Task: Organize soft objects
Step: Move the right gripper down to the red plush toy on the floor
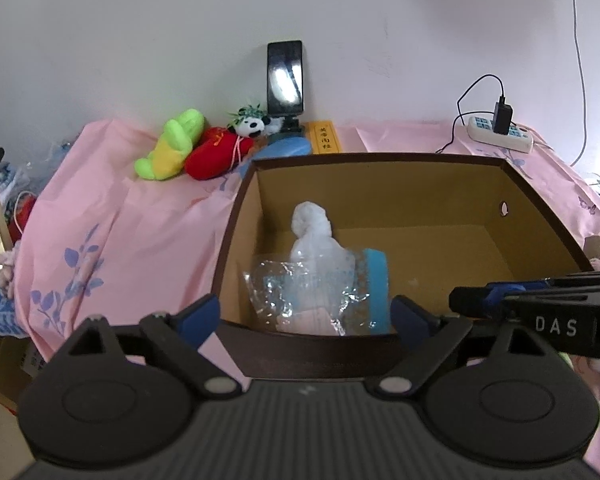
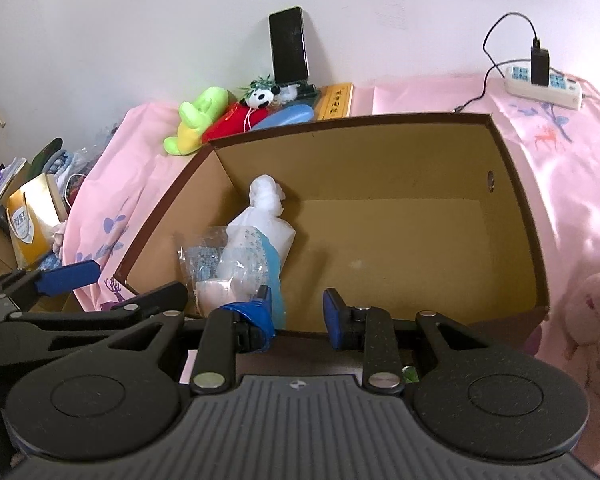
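Plastic-wrapped toy (image 1: 320,276) lies in the box (image 1: 380,158), light and slippery, best pinched at its bulging middle. Both grippers hover empty at the near wall, left (image 1: 305,316) spread wide, right (image 2: 298,312) narrower. Plush (image 1: 172,144) waits behind.

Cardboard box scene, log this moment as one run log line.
left gripper: open, empty | right gripper: open, empty | cardboard box: holds bagged white and blue soft item | green plush, red plush: outside, behind box
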`<state>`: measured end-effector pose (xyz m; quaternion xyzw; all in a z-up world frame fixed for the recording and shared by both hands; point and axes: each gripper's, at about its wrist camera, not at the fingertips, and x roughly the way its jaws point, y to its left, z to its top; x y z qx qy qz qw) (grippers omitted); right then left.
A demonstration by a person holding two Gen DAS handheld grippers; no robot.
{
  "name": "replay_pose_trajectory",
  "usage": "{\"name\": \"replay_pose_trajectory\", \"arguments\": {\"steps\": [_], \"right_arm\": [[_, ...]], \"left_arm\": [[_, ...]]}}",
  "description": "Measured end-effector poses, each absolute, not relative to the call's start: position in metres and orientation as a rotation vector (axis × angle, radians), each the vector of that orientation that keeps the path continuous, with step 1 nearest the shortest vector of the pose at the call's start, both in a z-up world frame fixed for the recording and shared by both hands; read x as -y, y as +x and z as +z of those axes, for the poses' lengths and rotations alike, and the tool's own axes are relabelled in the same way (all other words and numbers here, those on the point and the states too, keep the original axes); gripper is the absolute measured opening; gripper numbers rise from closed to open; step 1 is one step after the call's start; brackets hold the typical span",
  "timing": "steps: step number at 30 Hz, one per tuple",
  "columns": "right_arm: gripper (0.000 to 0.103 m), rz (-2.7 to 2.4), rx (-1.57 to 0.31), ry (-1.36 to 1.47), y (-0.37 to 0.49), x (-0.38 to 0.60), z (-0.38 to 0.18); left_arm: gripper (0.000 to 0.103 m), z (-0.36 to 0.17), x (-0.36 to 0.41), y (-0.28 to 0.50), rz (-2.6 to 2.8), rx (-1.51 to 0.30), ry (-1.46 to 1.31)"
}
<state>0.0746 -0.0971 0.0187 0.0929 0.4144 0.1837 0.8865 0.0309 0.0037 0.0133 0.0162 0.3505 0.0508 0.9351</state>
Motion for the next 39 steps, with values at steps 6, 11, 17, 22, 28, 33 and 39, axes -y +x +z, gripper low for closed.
{"name": "replay_pose_trajectory", "arguments": {"steps": [6,11,17,22,28,33,39], "right_arm": [[0.011,0.359,-0.817,0.187,0.061,0.097,0.022],[0.011,0.344,-0.784,0.203,0.052,0.099,0.023],[0.011,0.360,-0.751,0.202,0.041,0.103,0.026],[0.011,0.396,-0.759,0.218,0.036,0.112,0.025],[0.011,0.428,-0.831,0.221,0.034,0.119,0.016],[0.011,0.511,-0.896,0.224,0.026,0.121,0.009],[0.011,0.605,-1.000,0.229,0.025,0.114,-0.002]], "left_arm": [[0.096,0.015,-0.002,0.023,0.126,-0.720,0.044],[0.096,0.015,0.001,0.018,0.131,-0.721,0.059],[0.096,0.011,0.001,0.012,0.126,-0.740,0.056],[0.096,-0.001,-0.003,0.005,0.119,-0.777,0.043],[0.096,-0.020,-0.005,-0.007,0.087,-0.844,0.033],[0.096,-0.030,-0.005,-0.024,-0.006,-0.898,0.006],[0.096,-0.041,0.000,-0.047,-0.154,-0.967,-0.028]]}}
